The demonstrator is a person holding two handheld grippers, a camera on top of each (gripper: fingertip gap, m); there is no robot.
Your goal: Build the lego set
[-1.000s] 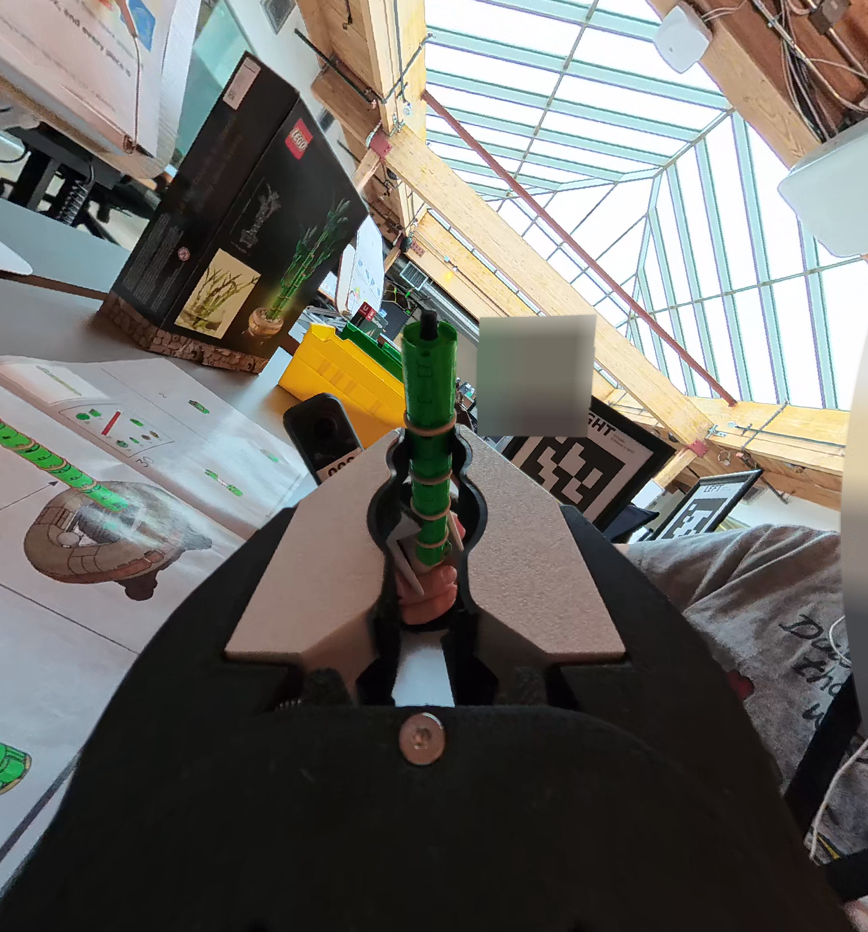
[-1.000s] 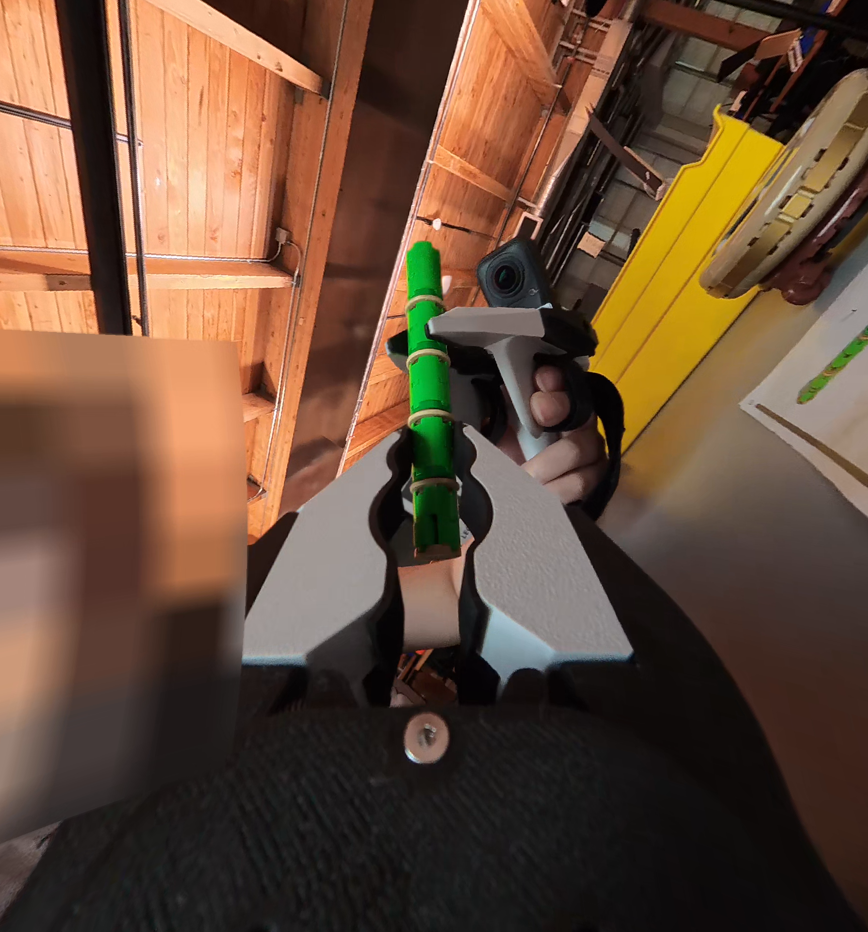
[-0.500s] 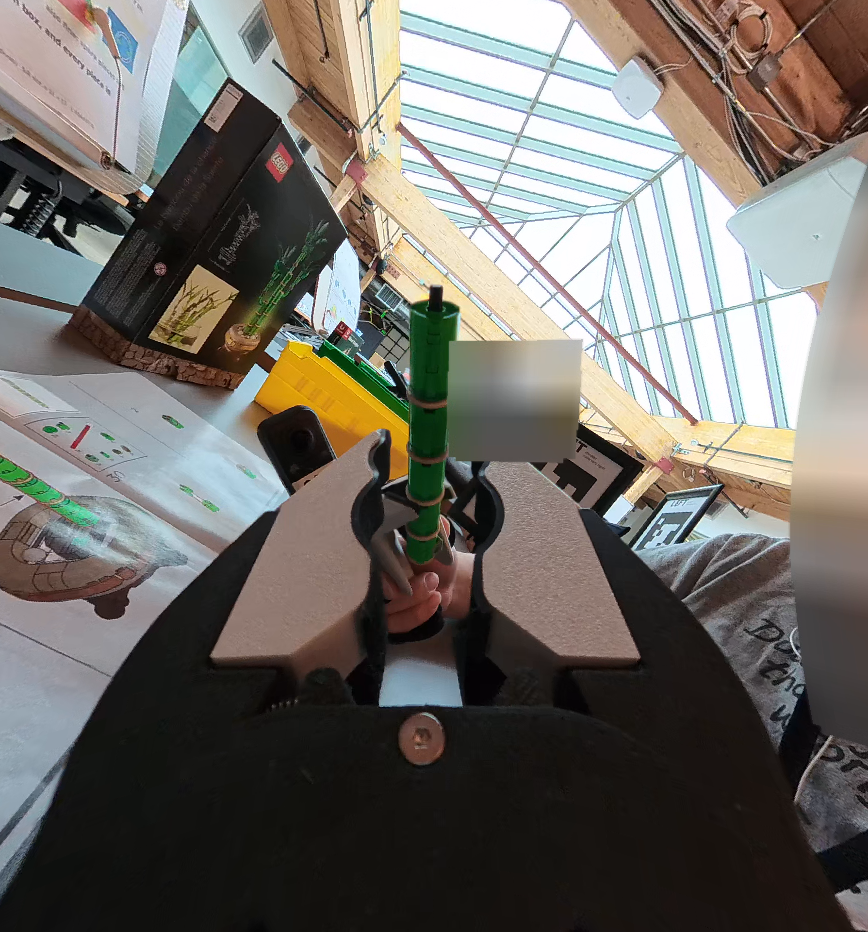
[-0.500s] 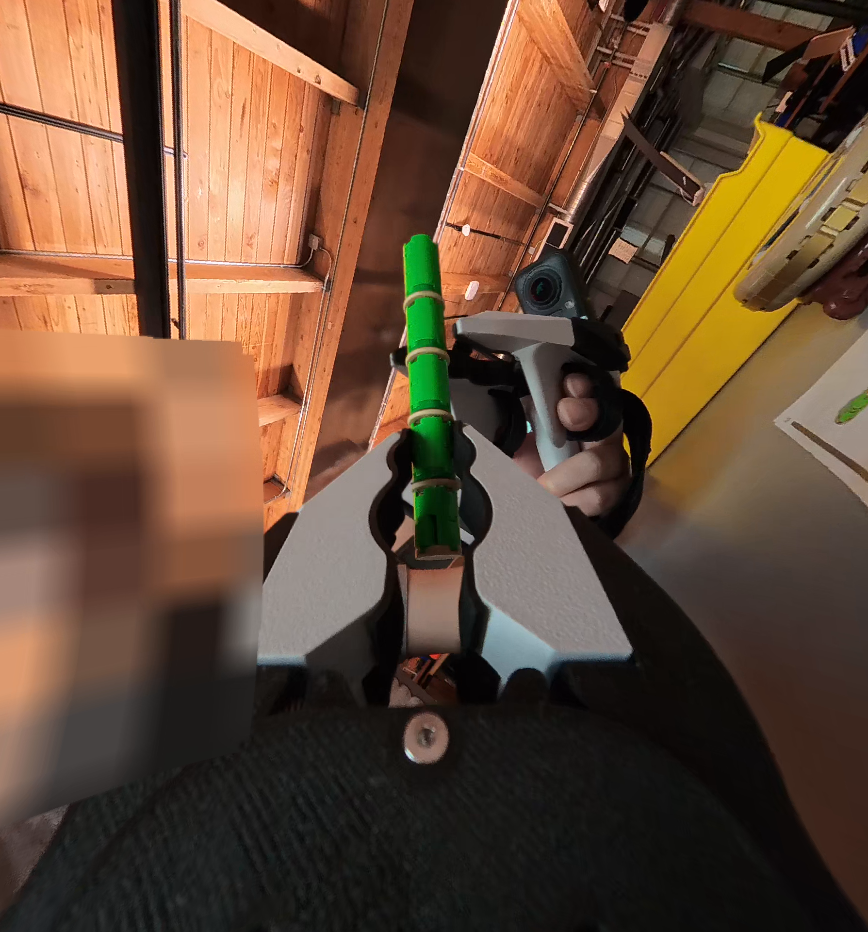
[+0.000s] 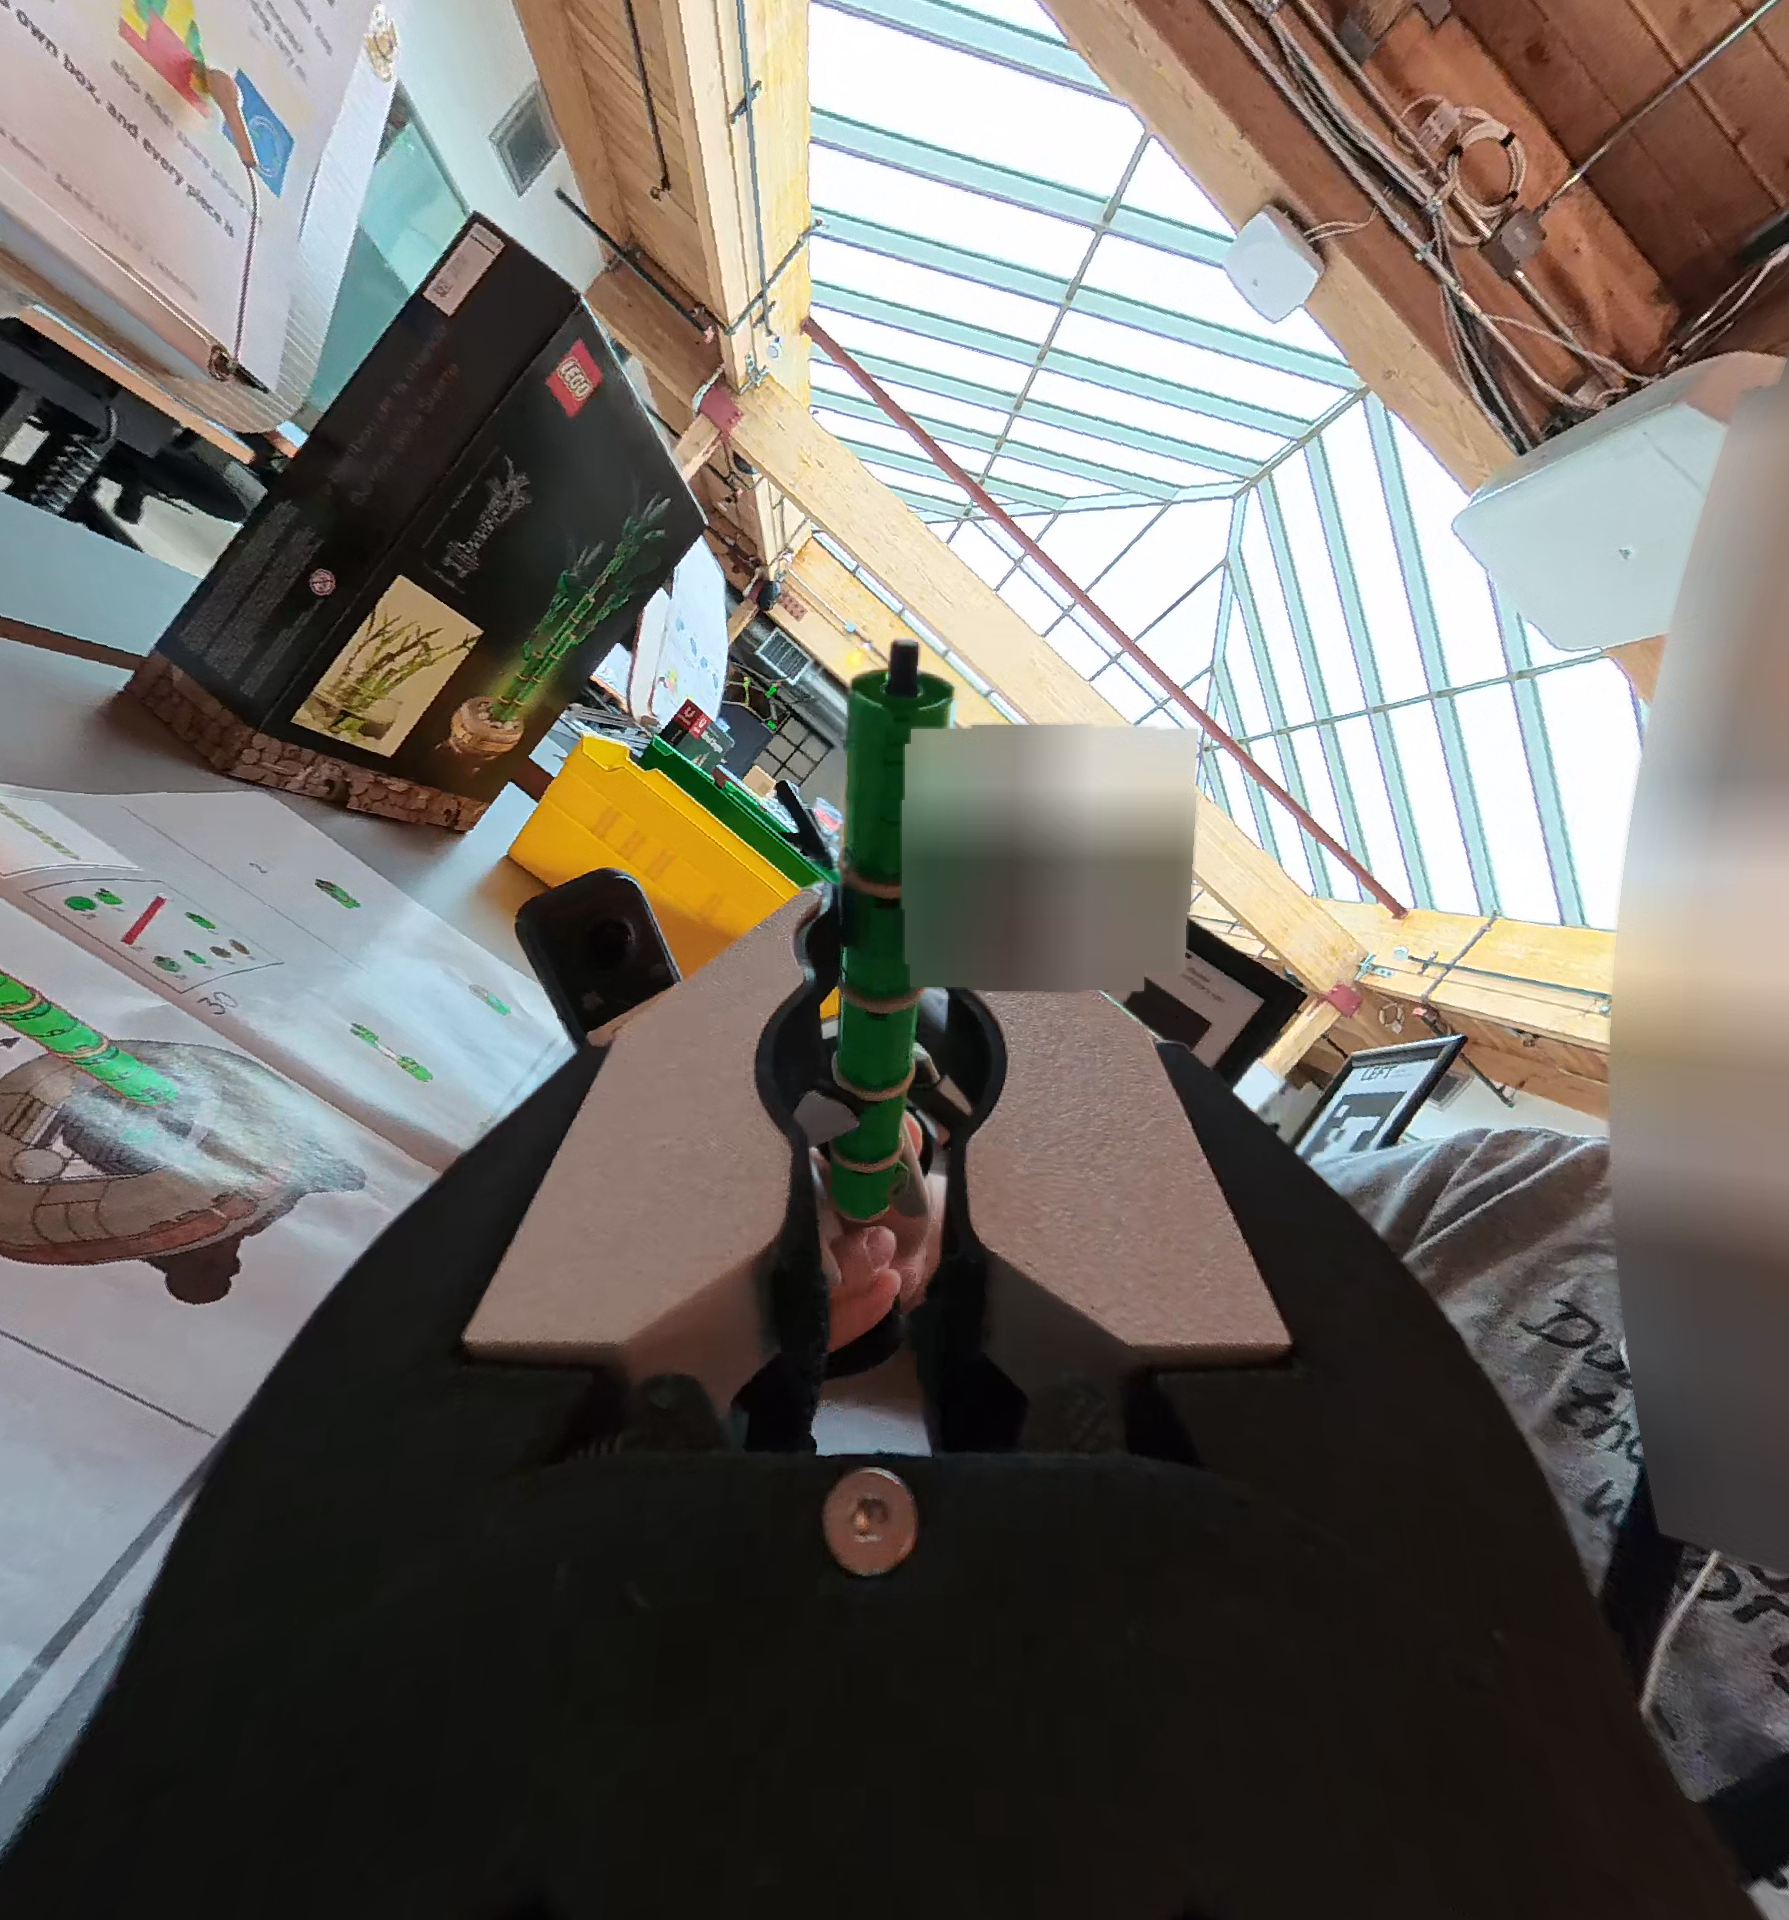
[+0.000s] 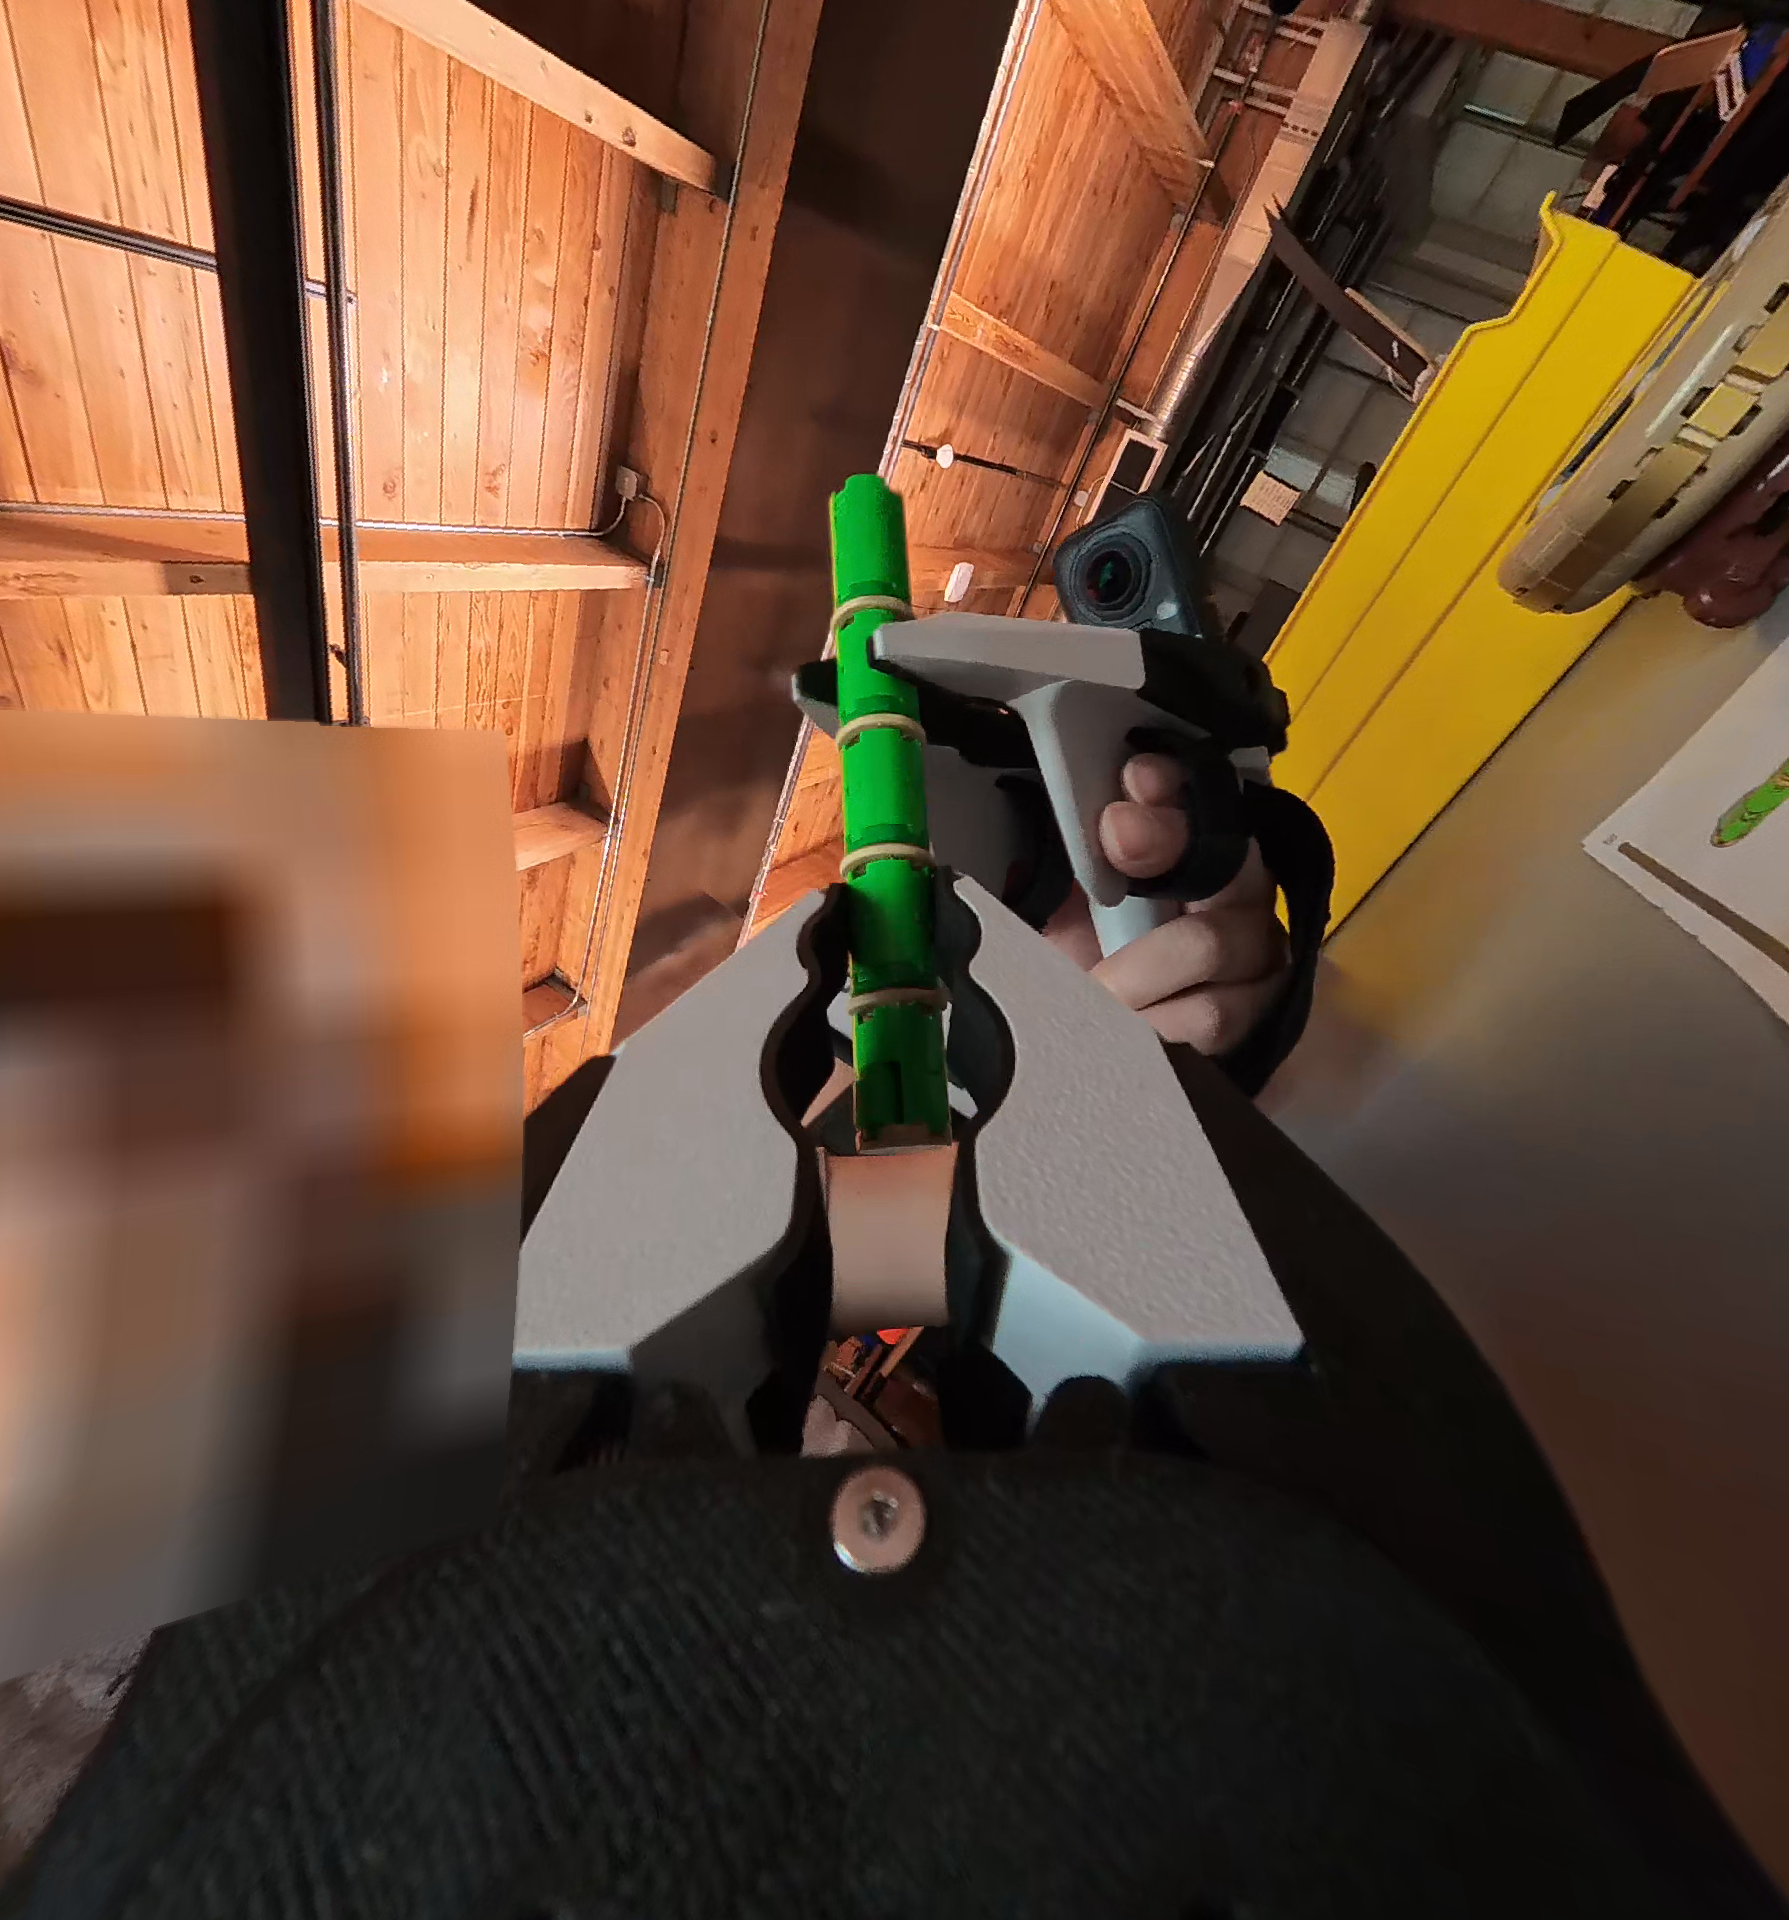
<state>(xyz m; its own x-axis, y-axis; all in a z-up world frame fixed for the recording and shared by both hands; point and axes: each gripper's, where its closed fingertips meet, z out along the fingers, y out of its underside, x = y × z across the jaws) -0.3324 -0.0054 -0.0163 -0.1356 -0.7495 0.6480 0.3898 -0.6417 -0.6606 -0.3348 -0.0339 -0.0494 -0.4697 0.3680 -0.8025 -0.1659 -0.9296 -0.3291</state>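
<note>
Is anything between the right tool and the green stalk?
Nothing visible: the green stalk sits directly between the fingers of the right tool, and the left tool grips it farther along.

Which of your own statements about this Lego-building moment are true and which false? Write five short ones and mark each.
1. The green segmented Lego stalk with tan rings sits between the right gripper's fingers. True.
2. The left gripper is off the stalk. False: it clasps the stalk too.
3. A thin black pin sticks out of one stalk end. True.
4. The plastic bin is blue. False: it is a yellow plastic bin.
5. The white paper instruction booklet is closed. False: it lies open.
</note>
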